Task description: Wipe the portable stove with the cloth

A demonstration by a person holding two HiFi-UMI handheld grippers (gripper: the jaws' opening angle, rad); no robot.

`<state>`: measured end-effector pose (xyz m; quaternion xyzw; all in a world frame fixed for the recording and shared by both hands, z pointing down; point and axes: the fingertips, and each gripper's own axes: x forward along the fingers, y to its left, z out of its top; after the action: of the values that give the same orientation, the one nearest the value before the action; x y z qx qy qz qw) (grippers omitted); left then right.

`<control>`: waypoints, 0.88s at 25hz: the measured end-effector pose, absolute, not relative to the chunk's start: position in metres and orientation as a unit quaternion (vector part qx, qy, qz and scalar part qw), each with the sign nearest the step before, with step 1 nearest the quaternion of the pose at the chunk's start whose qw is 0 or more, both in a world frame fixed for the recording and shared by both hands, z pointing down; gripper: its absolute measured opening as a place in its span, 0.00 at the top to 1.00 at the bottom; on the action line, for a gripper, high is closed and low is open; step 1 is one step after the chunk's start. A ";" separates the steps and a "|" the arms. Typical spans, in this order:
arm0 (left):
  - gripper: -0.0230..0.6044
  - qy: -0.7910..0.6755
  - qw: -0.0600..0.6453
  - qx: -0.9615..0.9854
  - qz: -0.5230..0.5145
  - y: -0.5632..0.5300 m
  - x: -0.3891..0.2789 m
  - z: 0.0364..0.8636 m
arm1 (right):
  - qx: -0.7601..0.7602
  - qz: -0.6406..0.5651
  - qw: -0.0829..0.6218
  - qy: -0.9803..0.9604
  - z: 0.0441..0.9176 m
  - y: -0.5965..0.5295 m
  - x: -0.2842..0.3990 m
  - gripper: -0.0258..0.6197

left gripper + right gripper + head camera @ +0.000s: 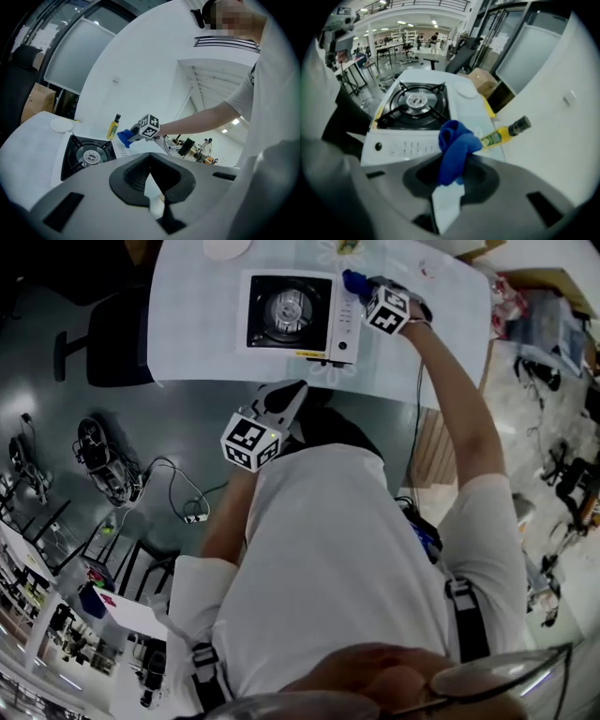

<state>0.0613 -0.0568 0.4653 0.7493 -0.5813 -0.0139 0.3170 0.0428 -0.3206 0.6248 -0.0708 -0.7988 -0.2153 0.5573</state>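
Two grippers with marker cubes are in play above a pale, smooth bench [197,334]. The right gripper [449,180] has its fingers pinching a soft, crumpled blue cloth [454,150], whose bunched folds bulge out past the fingertips. The cloth hangs just beside the control-panel side of the boxy white portable stove [412,122]; whether it touches the panel cannot be told. The stove's square black well holds a round, shiny metal burner under a black pan support with four arms, and a small dark knob sits on the white panel.

The left gripper [152,187] has its dark fingers pressed close together with nothing between them. Only the head view shows that it hangs off the near edge of the bench, close to the person's white shirt and well apart from the stove.

Both gripper views show a slim yellow bottle with a dark cap [112,127] standing upright behind the stove; its contents cannot be made out. A flat round white disc [61,125] lies on the bench near the stove's far corner.
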 end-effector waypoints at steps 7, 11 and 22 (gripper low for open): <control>0.91 -0.594 0.327 0.735 -0.023 -0.043 0.033 0.474 | -0.084 -0.258 0.580 -0.768 0.644 -0.323 0.021 0.80; 0.91 -0.597 0.335 0.728 -0.027 -0.033 0.025 0.482 | -0.098 -0.254 0.588 -0.762 0.655 -0.311 0.023 0.80; 0.91 -0.598 0.335 0.727 -0.037 -0.024 0.010 0.485 | -0.110 -0.247 0.595 -0.757 0.667 -0.281 0.042 0.81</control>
<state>0.0104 -0.0241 0.4846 0.7267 -0.5985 -0.0368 0.3353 0.0419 -0.2815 0.6667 -0.1099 -0.7568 -0.2474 0.5950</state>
